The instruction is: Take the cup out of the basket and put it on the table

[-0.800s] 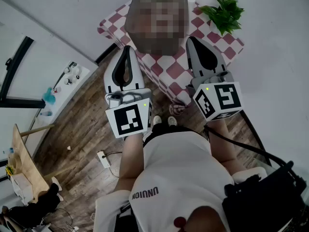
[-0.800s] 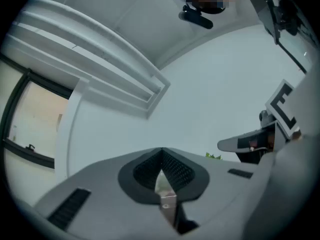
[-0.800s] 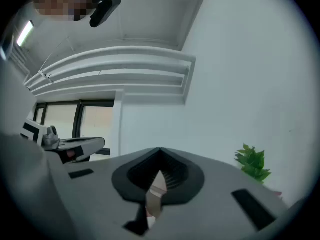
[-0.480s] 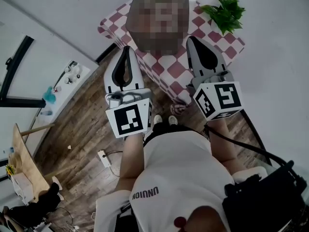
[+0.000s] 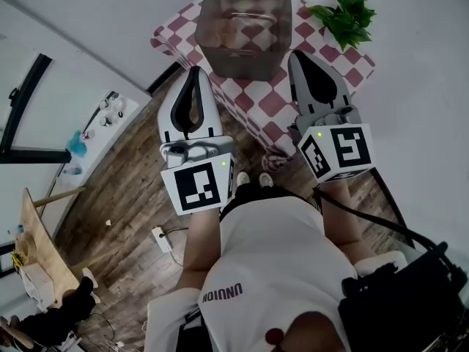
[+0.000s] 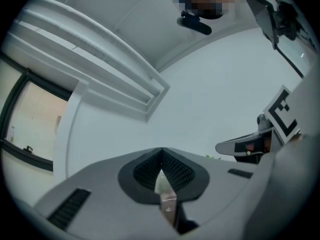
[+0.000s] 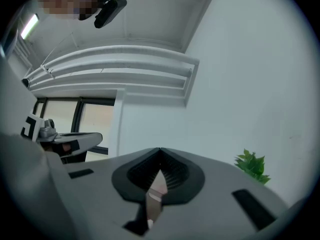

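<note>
The left claw (image 5: 193,72) was pressed together and held nothing; its own view showed only wall and ceiling past the meeting tips. The right claw (image 5: 295,56) was closed and empty too, also aimed upward. Between the 2, a little farther off, stood the basket (image 5: 236,56) on the checked table (image 5: 272,110). The left tip was near its near-left corner and the right tip just beside its near-right corner. The right claw looked slightly nearer, already over the table. The cup was presumably inside, but the tinted wall showed no clear outline of it. Either claw would likely have to open and tip down over the rim. A plant (image 5: 343,15) stood at the far right.
</note>
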### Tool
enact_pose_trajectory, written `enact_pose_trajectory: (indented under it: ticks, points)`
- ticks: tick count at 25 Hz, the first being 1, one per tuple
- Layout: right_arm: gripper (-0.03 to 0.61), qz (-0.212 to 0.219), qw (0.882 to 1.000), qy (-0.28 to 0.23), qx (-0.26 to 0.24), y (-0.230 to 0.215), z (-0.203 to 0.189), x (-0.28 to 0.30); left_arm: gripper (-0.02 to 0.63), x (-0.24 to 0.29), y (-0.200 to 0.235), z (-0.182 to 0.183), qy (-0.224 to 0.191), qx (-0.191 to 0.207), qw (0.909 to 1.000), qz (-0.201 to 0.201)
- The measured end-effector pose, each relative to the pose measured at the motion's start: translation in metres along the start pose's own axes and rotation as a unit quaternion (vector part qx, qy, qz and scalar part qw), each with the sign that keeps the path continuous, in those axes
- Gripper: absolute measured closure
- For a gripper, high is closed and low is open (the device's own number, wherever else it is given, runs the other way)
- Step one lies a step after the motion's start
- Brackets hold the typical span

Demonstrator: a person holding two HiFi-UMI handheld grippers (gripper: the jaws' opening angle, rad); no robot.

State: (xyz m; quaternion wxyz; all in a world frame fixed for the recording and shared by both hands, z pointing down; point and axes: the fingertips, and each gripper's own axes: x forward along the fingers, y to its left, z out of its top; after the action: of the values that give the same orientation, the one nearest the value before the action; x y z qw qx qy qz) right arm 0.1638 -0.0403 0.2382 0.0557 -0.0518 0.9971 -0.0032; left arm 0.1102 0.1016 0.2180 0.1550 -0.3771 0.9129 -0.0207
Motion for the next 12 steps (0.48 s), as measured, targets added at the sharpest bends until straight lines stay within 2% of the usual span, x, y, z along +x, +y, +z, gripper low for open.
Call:
enact_pose_trajectory:
  ticks: [3, 8, 12]
  points:
    - [0.561, -0.003, 1.000, -0.007, 0.005, 0.006, 0.006, 0.006, 0.601, -0.001, 0.012, 0.001, -0.004, 0.001, 1.0000, -0.006]
    - [0.561, -0.011, 1.000, -0.019, 0.001, 0.014, 0.009, 0.013, 0.601, 0.001, 0.025, -0.016, 0.020, -0.039, 0.9989, -0.015]
    - [0.560, -0.014, 1.000, -0.020, 0.012, 0.018, 0.006, 0.021, 0.601, 0.003, 0.035, -0.028, 0.026, -0.051, 0.9982, -0.016]
